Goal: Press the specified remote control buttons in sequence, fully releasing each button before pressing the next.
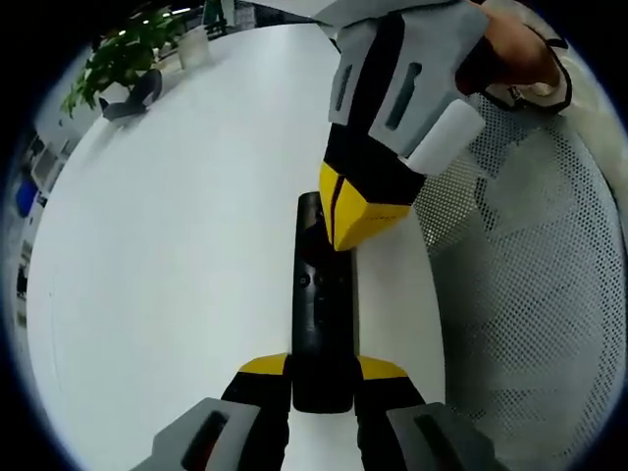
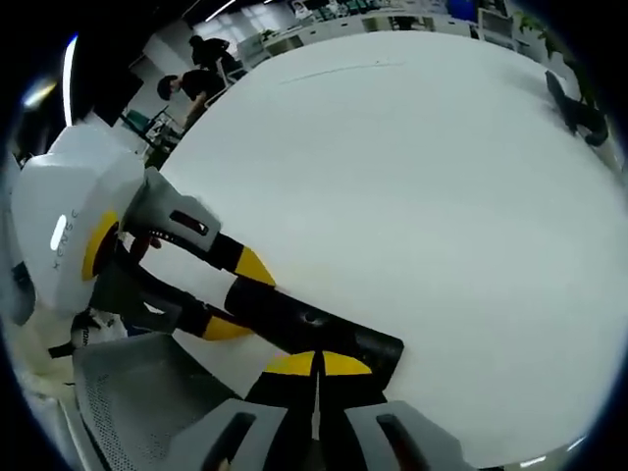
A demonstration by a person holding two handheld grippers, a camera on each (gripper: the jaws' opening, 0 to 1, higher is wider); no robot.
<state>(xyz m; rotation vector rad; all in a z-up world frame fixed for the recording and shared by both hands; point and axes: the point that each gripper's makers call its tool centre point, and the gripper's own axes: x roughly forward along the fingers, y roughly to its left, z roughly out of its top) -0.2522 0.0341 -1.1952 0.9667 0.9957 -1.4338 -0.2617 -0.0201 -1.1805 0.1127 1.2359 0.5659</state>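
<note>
Two grippers met at one black remote control (image 1: 321,324) lying on the white table (image 1: 167,275). At its near end, the left gripper (image 1: 324,378) clamped it between yellow-tipped jaws. Over its far half, the right gripper (image 2: 317,365), jaws closed, pressed down. At least one press seemed underway; remaining presses could not be judged.

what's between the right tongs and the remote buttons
Nothing visible. The right tongs, shut, already sit tip-down on the upper part of the black remote, while the left tongs grip its lower end over the white table.
</note>
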